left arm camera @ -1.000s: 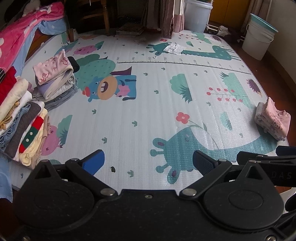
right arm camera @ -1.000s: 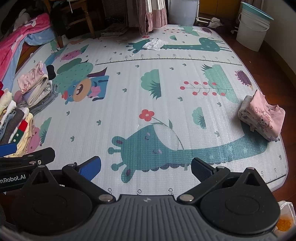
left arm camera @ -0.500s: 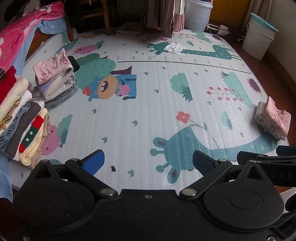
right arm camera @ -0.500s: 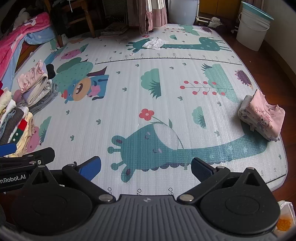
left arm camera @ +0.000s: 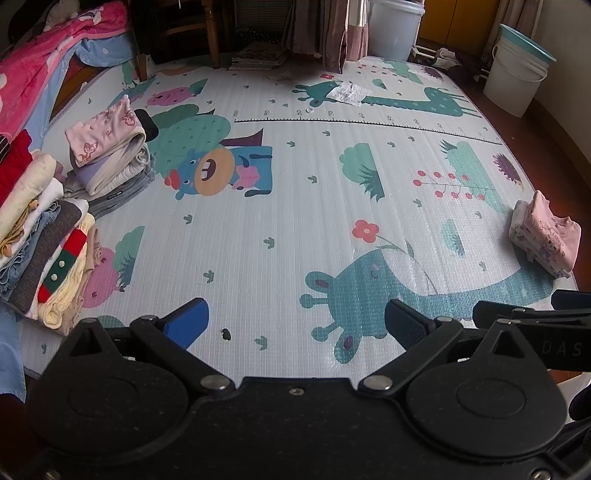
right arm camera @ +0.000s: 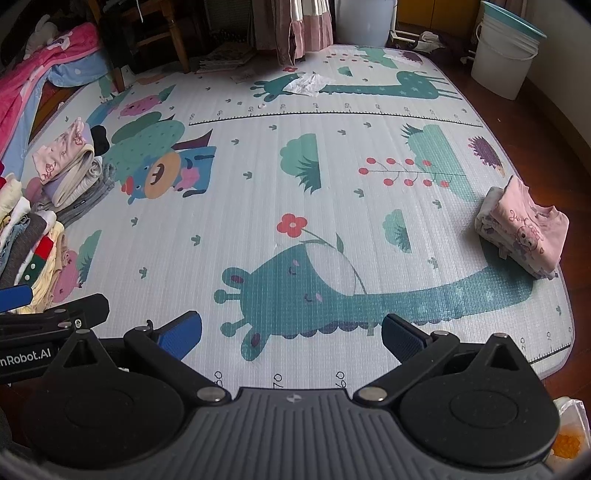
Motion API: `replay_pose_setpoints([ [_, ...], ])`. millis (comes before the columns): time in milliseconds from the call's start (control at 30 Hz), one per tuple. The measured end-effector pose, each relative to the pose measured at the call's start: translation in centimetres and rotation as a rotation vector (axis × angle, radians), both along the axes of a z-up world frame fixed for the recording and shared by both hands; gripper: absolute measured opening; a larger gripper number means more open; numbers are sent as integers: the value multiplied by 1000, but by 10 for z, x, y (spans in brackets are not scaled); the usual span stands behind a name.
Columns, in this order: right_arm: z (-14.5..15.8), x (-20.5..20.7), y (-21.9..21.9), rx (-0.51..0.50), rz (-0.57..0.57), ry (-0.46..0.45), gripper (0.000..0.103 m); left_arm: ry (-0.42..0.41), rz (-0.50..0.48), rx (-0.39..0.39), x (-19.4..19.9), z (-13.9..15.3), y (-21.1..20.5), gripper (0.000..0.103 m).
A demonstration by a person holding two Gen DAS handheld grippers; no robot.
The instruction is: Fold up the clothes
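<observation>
A folded pink garment [left arm camera: 545, 234] lies on the cartoon play mat [left arm camera: 314, 221] at its right edge; it also shows in the right wrist view [right arm camera: 522, 229]. Stacks of folded clothes [left arm camera: 44, 236] sit along the mat's left side, with a pink-topped pile [left arm camera: 110, 151] behind them; both show in the right wrist view [right arm camera: 33, 243] [right arm camera: 70, 166]. My left gripper [left arm camera: 295, 319] is open and empty above the mat's near edge. My right gripper [right arm camera: 291, 330] is open and empty beside it.
A pink blanket [left arm camera: 40, 66] lies on the bed at far left. Two white buckets [left arm camera: 517, 70] [left arm camera: 393, 27] stand at the back right. A crumpled paper [left arm camera: 347, 92] lies on the far mat. Chair legs [left arm camera: 210, 33] and curtains stand behind the mat.
</observation>
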State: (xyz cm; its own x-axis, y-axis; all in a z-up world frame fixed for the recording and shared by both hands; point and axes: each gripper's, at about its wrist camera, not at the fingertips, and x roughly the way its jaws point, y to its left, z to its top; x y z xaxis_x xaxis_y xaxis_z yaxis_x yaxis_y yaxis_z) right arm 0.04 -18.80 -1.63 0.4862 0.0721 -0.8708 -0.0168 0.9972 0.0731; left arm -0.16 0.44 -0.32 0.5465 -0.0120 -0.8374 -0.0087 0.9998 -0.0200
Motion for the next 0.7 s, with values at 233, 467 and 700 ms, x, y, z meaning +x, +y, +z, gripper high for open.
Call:
replay_pose_setpoints([
  [233, 0, 0, 0, 0, 0, 3, 103, 2, -1, 2, 0, 1, 0, 103],
  [467, 1, 1, 1, -1, -1, 6, 103, 3, -1, 0, 1, 0, 1, 103],
  [700, 1, 2, 2, -4, -3, 7, 103, 3, -3, -1, 1, 0, 1, 103],
])
